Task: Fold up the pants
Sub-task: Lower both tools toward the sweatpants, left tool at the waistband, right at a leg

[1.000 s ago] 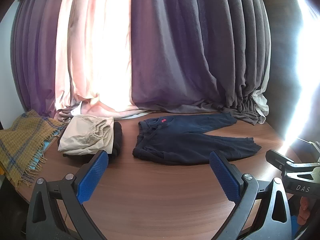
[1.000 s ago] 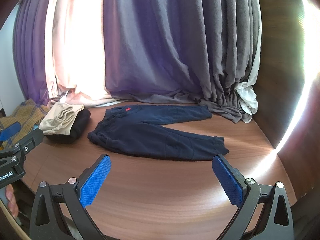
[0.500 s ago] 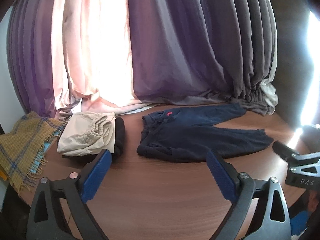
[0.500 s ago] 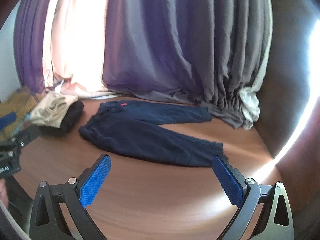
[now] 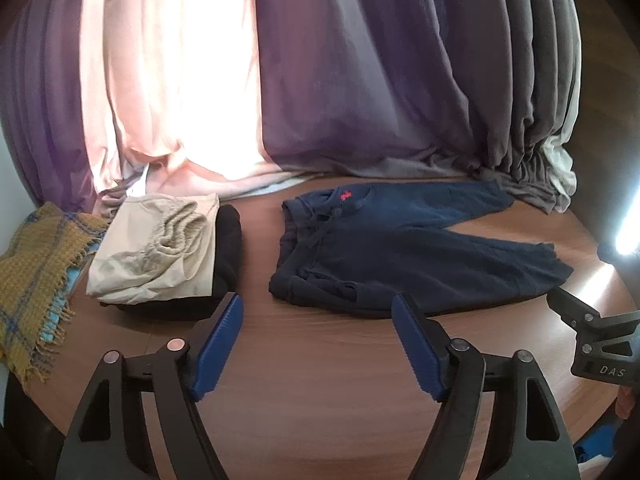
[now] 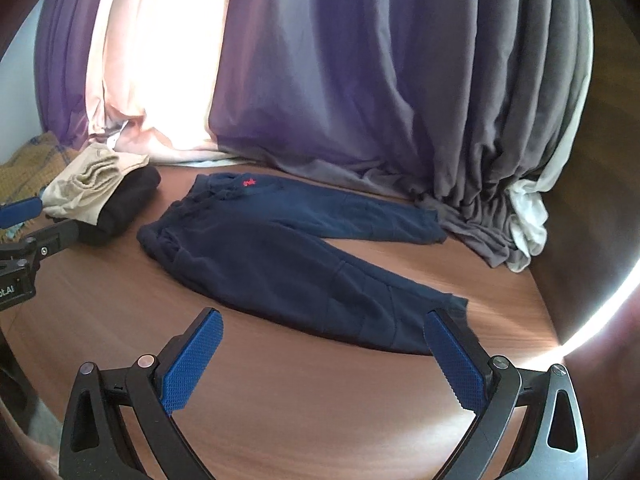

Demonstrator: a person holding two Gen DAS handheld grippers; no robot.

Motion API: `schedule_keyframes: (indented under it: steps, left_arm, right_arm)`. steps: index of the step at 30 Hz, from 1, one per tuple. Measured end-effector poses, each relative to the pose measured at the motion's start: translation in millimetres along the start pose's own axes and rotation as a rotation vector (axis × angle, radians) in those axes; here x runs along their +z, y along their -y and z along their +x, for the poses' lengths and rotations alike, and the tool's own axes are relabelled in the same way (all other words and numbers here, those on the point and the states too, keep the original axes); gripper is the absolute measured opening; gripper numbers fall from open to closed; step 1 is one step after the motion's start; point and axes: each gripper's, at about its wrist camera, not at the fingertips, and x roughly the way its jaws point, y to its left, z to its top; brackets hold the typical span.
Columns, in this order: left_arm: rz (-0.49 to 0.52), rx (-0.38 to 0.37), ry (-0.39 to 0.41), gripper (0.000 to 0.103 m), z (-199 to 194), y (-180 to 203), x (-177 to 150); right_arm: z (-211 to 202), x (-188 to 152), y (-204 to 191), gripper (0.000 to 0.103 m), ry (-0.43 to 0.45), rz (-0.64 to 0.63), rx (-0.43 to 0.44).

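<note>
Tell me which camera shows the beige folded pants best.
The left wrist view: the beige pants lie close and whole, waistband visible, on a black garment. In the right wrist view they are small, at the left edge.

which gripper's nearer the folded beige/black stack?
Left. Left gripper hovers just in front of the stack, jaws open; right gripper sits farther right, near the navy pants' leg cuff.
</note>
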Motion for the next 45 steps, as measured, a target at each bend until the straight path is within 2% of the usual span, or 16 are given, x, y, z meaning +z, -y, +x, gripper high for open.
schedule_keyframes:
  steps: [5,16,21,24,27,37,45]
  left_arm:
    - [-0.012,0.001,-0.05,0.072,28,-2,5]
    - [-0.036,-0.004,-0.176,0.064,94,3,6]
    - [-0.084,0.008,-0.215,0.064,123,0,8]
    - [-0.07,0.025,-0.222,0.063,136,3,10]
    - [-0.055,0.022,-0.235,0.063,144,6,9]
    - [-0.11,0.015,-0.303,0.059,168,5,2]
    - [-0.088,0.029,-0.315,0.059,181,8,0]
  right_arm:
    - [30,0,3,0.1,-0.048,0.013,0.006]
    - [89,-12,23,0.088,-0.181,0.182,0.021]
    - [107,-18,42,0.082,-0.226,0.312,0.002]
    - [118,-25,54,0.078,-0.271,0.42,0.013]
    - [129,-32,60,0.078,-0.308,0.476,0.022]
    - [146,-40,72,0.072,-0.321,0.613,-0.005]
    - [157,-40,73,0.072,-0.332,0.615,-0.007]
